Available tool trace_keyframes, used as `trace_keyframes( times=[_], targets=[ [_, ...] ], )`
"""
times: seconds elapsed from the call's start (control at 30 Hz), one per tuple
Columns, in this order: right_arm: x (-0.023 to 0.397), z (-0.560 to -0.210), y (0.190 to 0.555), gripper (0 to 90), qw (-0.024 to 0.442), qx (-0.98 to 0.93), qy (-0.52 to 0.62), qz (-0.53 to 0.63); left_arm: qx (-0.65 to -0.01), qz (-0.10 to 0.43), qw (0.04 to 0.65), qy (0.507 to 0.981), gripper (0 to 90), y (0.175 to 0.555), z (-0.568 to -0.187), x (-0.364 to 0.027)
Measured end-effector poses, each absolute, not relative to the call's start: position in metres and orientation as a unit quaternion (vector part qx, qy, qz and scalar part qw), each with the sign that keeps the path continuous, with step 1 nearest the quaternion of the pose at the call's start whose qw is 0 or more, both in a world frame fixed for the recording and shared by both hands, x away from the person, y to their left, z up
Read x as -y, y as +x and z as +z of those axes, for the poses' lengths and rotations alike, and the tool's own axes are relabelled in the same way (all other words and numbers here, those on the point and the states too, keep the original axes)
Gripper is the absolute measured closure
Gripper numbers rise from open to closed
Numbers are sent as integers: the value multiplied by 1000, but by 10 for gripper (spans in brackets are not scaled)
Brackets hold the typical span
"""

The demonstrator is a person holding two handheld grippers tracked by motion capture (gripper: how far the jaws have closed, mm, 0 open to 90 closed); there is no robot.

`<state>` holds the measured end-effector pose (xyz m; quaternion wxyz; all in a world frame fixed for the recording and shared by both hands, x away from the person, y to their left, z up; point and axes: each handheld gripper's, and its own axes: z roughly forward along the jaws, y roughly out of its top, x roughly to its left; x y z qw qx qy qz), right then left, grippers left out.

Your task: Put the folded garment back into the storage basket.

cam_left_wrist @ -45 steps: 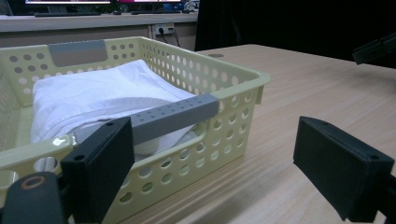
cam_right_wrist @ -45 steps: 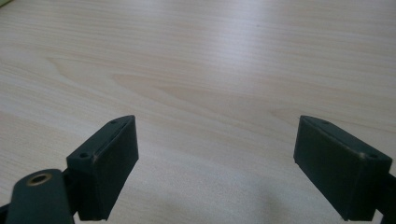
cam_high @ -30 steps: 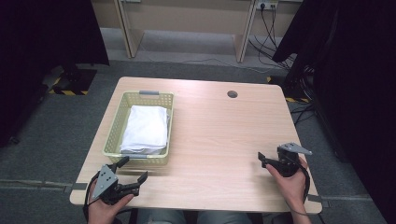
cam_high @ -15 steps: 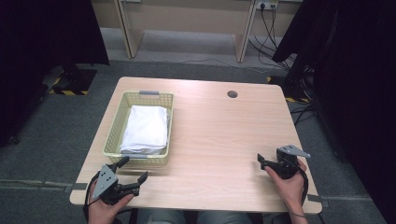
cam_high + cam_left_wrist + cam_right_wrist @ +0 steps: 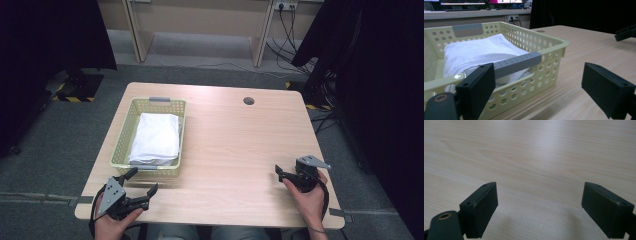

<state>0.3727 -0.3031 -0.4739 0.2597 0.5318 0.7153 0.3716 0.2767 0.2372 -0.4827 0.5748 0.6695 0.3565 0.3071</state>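
Both grippers parked wide open at the near edge, nothing held.

The left gripper [image 5: 142, 183] sits at the table's [image 5: 235, 150] near-left corner, jaws spread, just short of the yellow perforated basket [image 5: 125, 137]; inside it lies a folded white cloth [image 5: 155, 137]. The right gripper [image 5: 279, 172] rests near the near-right corner, jaws equally wide over bare wood.

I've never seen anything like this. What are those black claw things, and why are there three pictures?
A person sits at a wooden table holding a pinching tool in each hand: the left gripper and the right gripper. Both are open and hold nothing. One picture comes from a camera above. The other two come from small cameras riding on each tool, so its black jaws show at the bottom. A yellow basket near the left gripper holds a folded white cloth.
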Motion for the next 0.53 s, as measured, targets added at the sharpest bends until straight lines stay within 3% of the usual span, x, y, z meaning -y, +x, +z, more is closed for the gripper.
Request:
trace_keyframes(
  times=[0.53],
  targets=[
    [303, -474, 371, 139, 266, -712, 531, 374, -355, 313, 572, 670, 113, 276, -483, -236]
  ],
)
